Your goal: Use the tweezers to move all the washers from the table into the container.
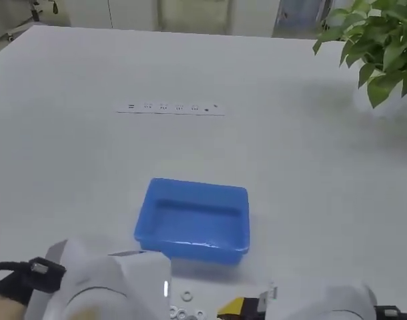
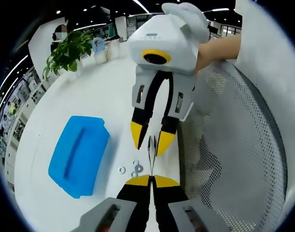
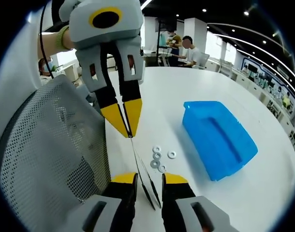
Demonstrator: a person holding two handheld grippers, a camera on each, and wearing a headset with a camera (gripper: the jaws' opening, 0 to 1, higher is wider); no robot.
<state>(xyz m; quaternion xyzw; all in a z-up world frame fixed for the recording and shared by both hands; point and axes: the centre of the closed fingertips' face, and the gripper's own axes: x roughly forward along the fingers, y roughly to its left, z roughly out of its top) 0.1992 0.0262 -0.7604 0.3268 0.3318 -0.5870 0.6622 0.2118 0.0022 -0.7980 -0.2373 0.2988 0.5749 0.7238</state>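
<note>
Thin metal tweezers [image 3: 140,169] run between my two grippers, just above the white table. My left gripper [image 2: 151,180] is shut on their joined end, and it comes into the right gripper view from the top [image 3: 128,129]. My right gripper [image 3: 150,180] is open, its yellow tips standing on either side of the tweezers' two arms [image 2: 151,150] without pressing them. Several small metal washers [image 3: 159,158] lie on the table just beside the tweezers [image 1: 183,308]. The blue container [image 1: 193,219] stands a little beyond them, with no washers visible inside.
A white power strip [image 1: 170,108] lies farther back on the table. A green plant [image 1: 383,47] stands at the far right corner. A grey mesh chair back [image 3: 55,145] is close behind the grippers, at the table's near edge.
</note>
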